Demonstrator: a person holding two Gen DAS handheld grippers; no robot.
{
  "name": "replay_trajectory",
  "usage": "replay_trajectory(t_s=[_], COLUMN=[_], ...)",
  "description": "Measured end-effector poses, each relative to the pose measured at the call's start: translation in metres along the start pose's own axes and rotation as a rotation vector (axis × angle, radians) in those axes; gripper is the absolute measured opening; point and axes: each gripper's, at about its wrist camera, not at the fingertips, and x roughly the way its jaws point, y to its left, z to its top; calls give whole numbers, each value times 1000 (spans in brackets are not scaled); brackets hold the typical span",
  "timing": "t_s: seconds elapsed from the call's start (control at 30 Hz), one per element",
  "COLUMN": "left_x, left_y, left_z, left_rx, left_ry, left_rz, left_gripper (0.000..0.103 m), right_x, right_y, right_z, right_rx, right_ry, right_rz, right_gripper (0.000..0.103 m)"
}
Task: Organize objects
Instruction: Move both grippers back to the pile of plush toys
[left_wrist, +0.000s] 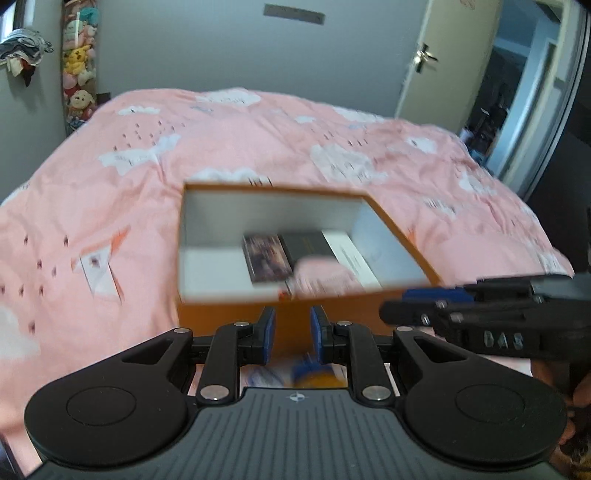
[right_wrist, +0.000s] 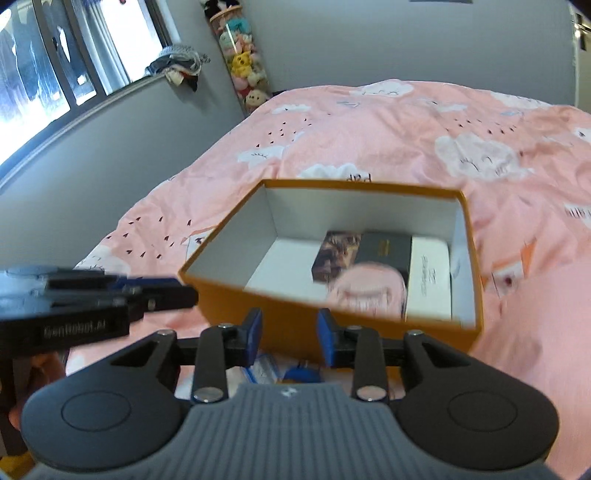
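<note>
An open orange box with a white inside sits on the pink bed; it also shows in the right wrist view. Inside lie a dark patterned card box, a black box, a white box and a pink soft item. My left gripper is open and empty just before the box's near wall. My right gripper is open and empty at the same wall; it also shows at the right of the left wrist view. A blue and orange item lies blurred under the left fingers.
The pink cloud-print duvet covers the whole bed. A column of plush toys stands in the far corner. A door stands open at the right. A window runs along the left wall.
</note>
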Motion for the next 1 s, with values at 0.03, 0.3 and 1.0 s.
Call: replay_trajectory(t_s=[0.03,0.3,1.0], left_x=[-1,1,-14], left_y=[-5,-14,-29], left_z=[-10,-62,-122], left_rx=[10,-11,132], left_ry=[15,175,283], left_rz=[-7,-67,-183], left_gripper=[22,22,54], right_x=[-4,-12,-3], right_y=[0,5,3], right_z=[-10,-66,-125], right_rx=[14,83,175], right_ry=[6,125,322], right_rz=[-2,-6,16], right_gripper=[35,35,35])
